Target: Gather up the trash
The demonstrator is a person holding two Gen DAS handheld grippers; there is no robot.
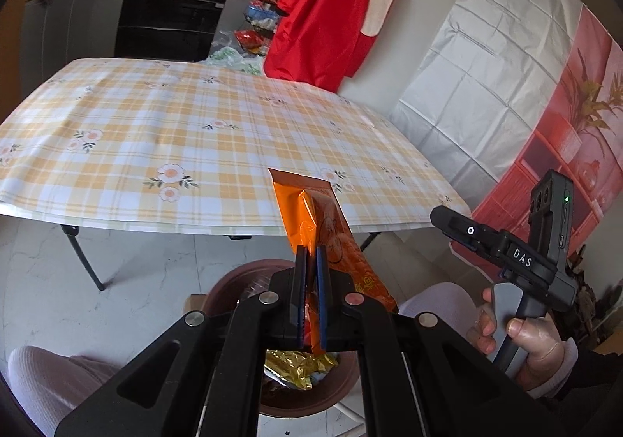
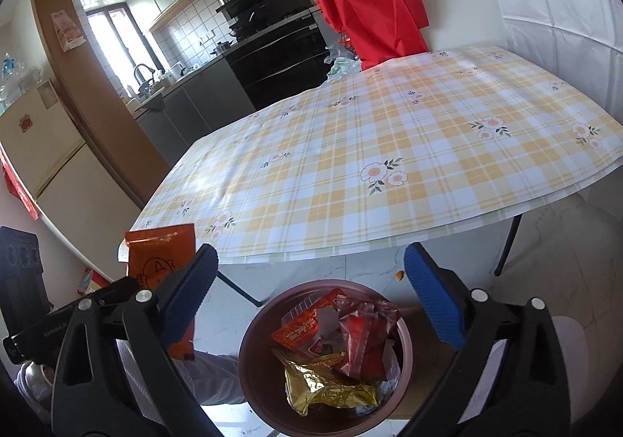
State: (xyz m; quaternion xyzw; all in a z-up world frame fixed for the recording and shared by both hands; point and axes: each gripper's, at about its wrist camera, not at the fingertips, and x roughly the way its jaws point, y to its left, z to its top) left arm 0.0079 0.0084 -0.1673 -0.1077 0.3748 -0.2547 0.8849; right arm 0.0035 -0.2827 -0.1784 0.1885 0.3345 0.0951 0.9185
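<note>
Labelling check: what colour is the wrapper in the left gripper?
Orange wrapper, clearest in the left wrist view.

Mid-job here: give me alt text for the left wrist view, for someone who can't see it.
The left gripper is shut on an orange snack wrapper, held upright above a brown trash bin that holds a gold foil wrapper. Behind is a table in a yellow plaid cloth; at right, a hand holds the right gripper.

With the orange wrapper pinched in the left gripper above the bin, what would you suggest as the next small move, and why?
Probably open the left gripper to drop the orange wrapper. It hangs over the brown bin, which already holds other wrappers. The right gripper is open and holds nothing.
</note>
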